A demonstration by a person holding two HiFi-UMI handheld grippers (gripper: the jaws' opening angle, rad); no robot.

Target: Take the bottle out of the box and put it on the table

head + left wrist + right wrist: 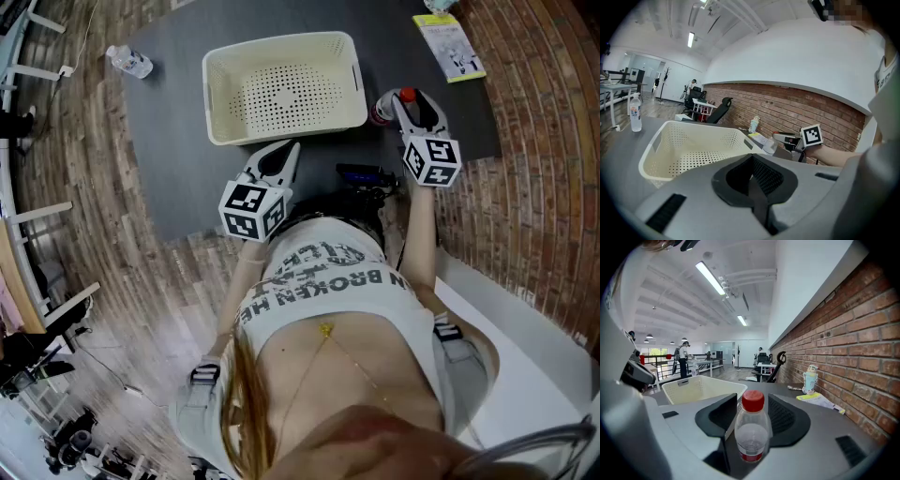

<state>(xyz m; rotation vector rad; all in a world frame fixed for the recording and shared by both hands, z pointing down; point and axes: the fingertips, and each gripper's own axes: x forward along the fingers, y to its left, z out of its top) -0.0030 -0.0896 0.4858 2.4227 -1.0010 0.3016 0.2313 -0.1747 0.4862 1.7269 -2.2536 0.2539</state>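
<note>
Well, nearest the person, at the near edge of the table (178,159), the left gripper (287,152) hangs just short of the near wall of the box (217,94). In its own view the left gripper (752,169) has its 2 jaws pressed together, with nothing between them.

To the right, a little farther in, the right gripper (397,101) points toward the far edge. The bottle (386,109) stands upright on the table between its 2 jaws, out of the box and just beside the box's near right corner. From the right gripper (752,401) view, the bottle (751,430) is clear, with a red cap and a red band low on its body. The jaws stand wide on either side of it, and I cannot see either pad pressing on it.

Beyond the grippers the cream box (661,154), with perforated walls and floor, takes up the middle of the table.

Farther back, a 2nd bottle (129,62) stands at the far left corner. At the far right corner lies a booklet (451,44), and just past it a small figurine (810,379) stands upright beside the brick wall (862,348).
</note>
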